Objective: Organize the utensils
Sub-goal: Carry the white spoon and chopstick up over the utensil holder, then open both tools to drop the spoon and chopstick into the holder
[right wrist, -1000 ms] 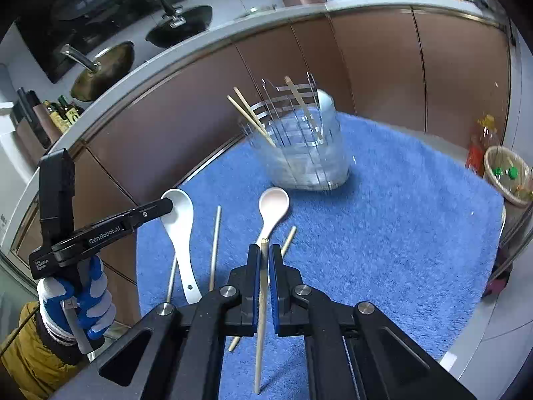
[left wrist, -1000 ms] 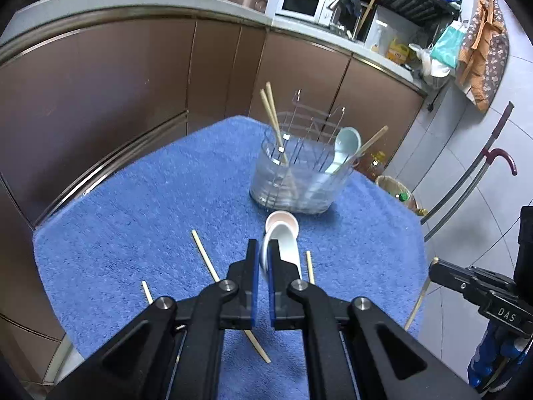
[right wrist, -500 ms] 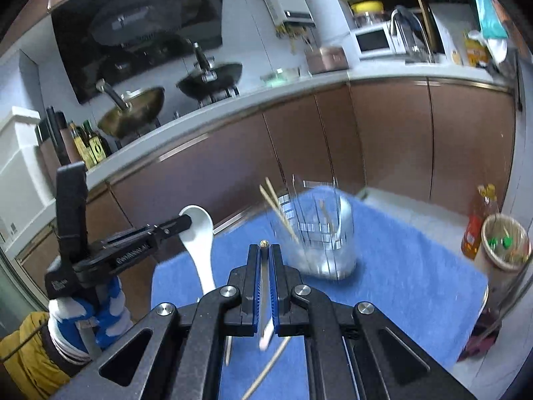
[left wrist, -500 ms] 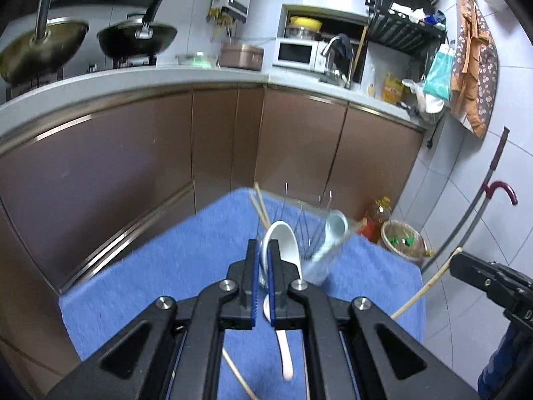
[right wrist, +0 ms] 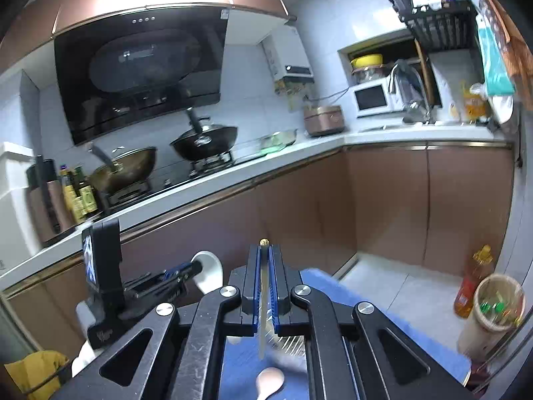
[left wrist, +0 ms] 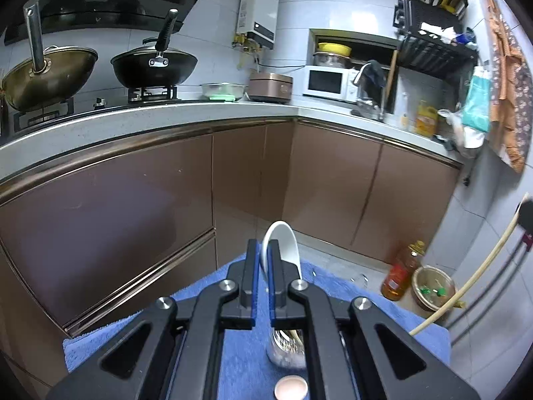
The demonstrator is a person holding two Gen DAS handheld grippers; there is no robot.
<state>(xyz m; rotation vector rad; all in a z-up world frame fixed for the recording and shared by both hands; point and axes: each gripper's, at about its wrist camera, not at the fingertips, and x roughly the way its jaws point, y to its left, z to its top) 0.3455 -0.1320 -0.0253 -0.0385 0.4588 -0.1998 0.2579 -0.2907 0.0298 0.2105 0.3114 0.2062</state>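
My left gripper (left wrist: 262, 250) is shut on a white ceramic spoon (left wrist: 283, 243), bowl end up, held high above the blue towel (left wrist: 213, 283). It also shows in the right wrist view (right wrist: 208, 271). My right gripper (right wrist: 265, 256) is shut on a wooden chopstick (right wrist: 264, 300), which hangs down between the fingers; it also shows at the right of the left wrist view (left wrist: 466, 290). The clear utensil holder (left wrist: 288, 350) stands below, mostly hidden behind the left gripper. A pink spoon (right wrist: 269, 380) lies on the towel.
Brown cabinet fronts (left wrist: 133, 200) and a white counter (left wrist: 200, 113) run behind the table. Two woks (left wrist: 153, 63) sit on the stove. An oil bottle (left wrist: 399, 273) and a waste basket (left wrist: 433, 286) stand on the floor at the right.
Both grippers have lifted and tilted up with their utensils, so the towel and holder have dropped low in both views.
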